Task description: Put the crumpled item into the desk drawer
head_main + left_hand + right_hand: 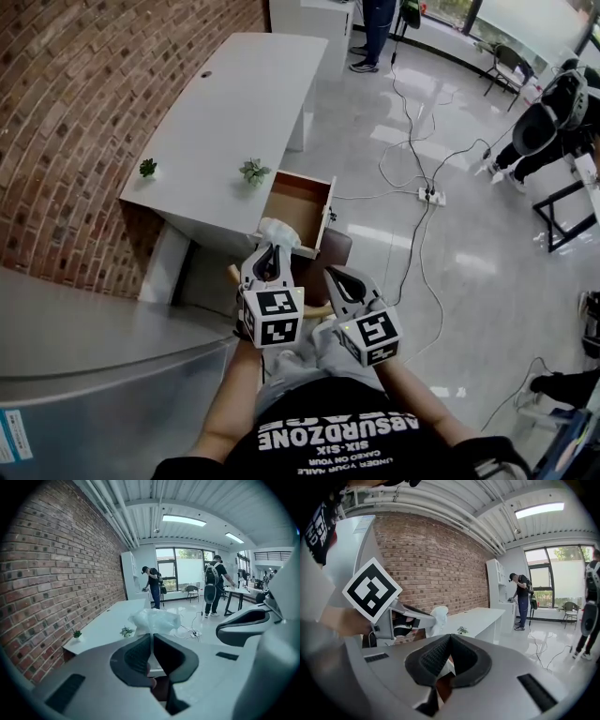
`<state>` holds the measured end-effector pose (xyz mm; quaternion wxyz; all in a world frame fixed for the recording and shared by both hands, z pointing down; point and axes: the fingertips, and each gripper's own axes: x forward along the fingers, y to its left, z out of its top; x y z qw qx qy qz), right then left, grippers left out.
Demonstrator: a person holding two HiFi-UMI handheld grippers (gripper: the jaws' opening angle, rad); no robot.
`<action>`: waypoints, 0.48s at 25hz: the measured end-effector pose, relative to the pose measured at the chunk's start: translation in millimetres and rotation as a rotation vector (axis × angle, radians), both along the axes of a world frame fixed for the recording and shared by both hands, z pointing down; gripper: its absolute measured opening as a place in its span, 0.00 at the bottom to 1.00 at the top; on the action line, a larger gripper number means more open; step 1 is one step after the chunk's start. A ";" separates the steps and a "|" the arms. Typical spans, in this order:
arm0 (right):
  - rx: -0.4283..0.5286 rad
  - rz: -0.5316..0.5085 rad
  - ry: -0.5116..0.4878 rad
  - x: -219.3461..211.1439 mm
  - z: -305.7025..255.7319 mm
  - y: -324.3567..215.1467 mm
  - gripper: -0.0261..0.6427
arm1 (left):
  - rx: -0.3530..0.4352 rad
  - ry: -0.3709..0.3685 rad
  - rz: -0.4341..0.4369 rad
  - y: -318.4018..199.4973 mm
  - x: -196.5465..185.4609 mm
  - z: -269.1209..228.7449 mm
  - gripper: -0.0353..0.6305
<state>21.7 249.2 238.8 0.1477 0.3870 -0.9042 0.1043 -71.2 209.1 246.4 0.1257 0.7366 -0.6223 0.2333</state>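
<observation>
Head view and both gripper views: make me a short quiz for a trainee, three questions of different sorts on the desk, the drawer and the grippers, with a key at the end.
1. True or false: the desk drawer is pushed shut.
2. Which side's jaws hold the crumpled plastic bag? A) left B) right C) neither
3. How many small plants stand on the white desk?

Key:
1. False: it stands open.
2. A: the left gripper is shut on the bag, just in front of the drawer.
3. Two.
</observation>
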 end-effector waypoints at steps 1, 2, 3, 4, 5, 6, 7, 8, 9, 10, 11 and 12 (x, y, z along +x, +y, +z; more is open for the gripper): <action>0.001 -0.006 -0.003 2.1 0.1 -7.1 0.03 | 0.000 0.001 -0.007 -7.1 0.9 0.2 0.09; 0.005 -0.011 -0.007 3.7 -0.5 -14.6 0.03 | 0.002 0.001 -0.015 -14.3 1.4 0.0 0.09; 0.008 -0.016 -0.010 5.4 -0.9 -22.0 0.03 | 0.004 0.002 -0.024 -21.6 1.5 -0.5 0.09; 0.010 -0.021 -0.011 7.2 -1.2 -29.2 0.03 | 0.006 0.003 -0.032 -28.7 1.7 -1.0 0.09; 0.010 -0.026 -0.011 9.0 -1.2 -36.2 0.03 | 0.008 0.004 -0.040 -35.5 2.1 -1.5 0.09; 0.009 -0.031 -0.011 10.8 -0.8 -43.1 0.03 | 0.009 0.004 -0.047 -41.9 2.5 -1.6 0.09; 0.007 -0.035 -0.011 12.4 0.0 -49.7 0.03 | 0.009 0.004 -0.054 -47.8 3.1 -1.3 0.09; 0.005 -0.040 -0.010 13.8 1.2 -56.1 0.03 | 0.007 0.003 -0.061 -53.1 3.5 -0.5 0.09; 0.001 -0.046 -0.011 14.9 2.5 -62.3 0.03 | 0.003 0.004 -0.070 -57.9 3.8 0.5 0.09; -0.003 -0.053 -0.012 15.8 4.0 -68.0 0.03 | 0.000 0.006 -0.081 -62.4 3.8 1.2 0.09; -0.009 -0.061 -0.013 16.5 5.6 -73.5 0.03 | -0.004 0.011 -0.093 -66.5 3.8 1.5 0.09; -0.014 -0.069 -0.013 17.1 7.2 -78.5 0.03 | -0.008 0.019 -0.104 -70.2 4.1 2.3 0.09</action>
